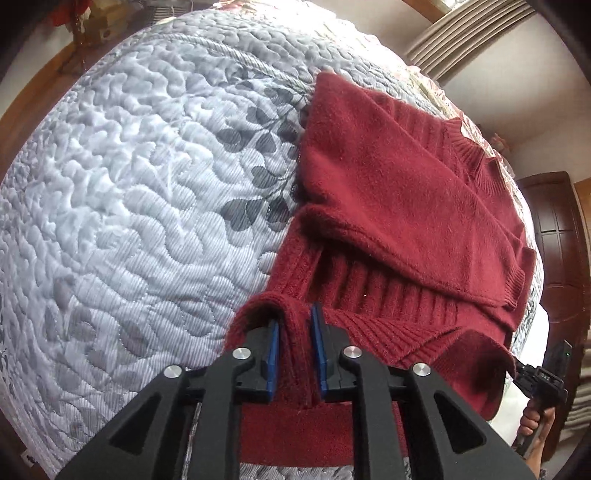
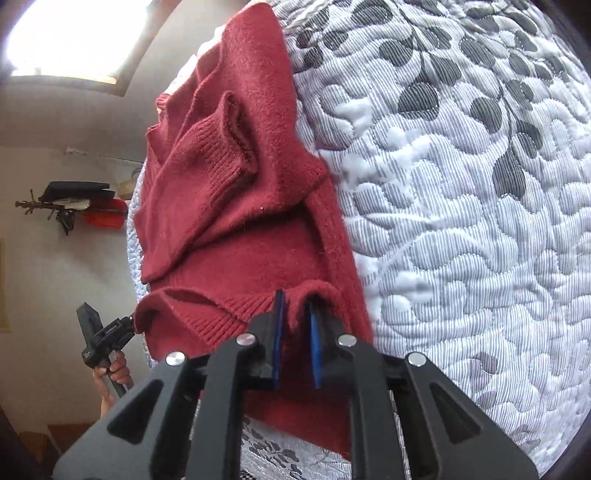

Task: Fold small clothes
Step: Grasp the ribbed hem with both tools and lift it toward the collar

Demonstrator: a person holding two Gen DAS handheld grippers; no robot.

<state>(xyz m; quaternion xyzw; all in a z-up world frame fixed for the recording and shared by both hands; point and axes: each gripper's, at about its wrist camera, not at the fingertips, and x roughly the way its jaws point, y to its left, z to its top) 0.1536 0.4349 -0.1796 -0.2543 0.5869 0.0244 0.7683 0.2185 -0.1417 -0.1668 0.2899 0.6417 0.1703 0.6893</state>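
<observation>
A dark red knitted sweater (image 1: 388,192) lies on a bed covered by a pale grey quilted bedspread (image 1: 129,184) stitched with a grey leaf pattern. One sleeve (image 1: 424,236) is folded across the body of the garment, its ribbed cuff near the far side edge. The left claw (image 1: 297,354) is clamped on a raised fold of the ribbed hem, the fabric pinched between its blue pads (image 1: 272,358) and lifted off the bedspread. The right claw (image 2: 295,339) is likewise clamped on the hem at the opposite lower corner, a ridge of knit standing up between its pads (image 2: 277,332). Between the two grips the hem hangs slack above the bed. In the left wrist view the right device and the hand (image 1: 532,417) holding it appear at the right margin, beside the bed's edge; in the right wrist view the left device and its hand (image 2: 116,373) appear at the left margin. A dark wooden door (image 1: 554,240) stands beyond the bed, and curtains (image 1: 469,33) hang at a bright window.
</observation>
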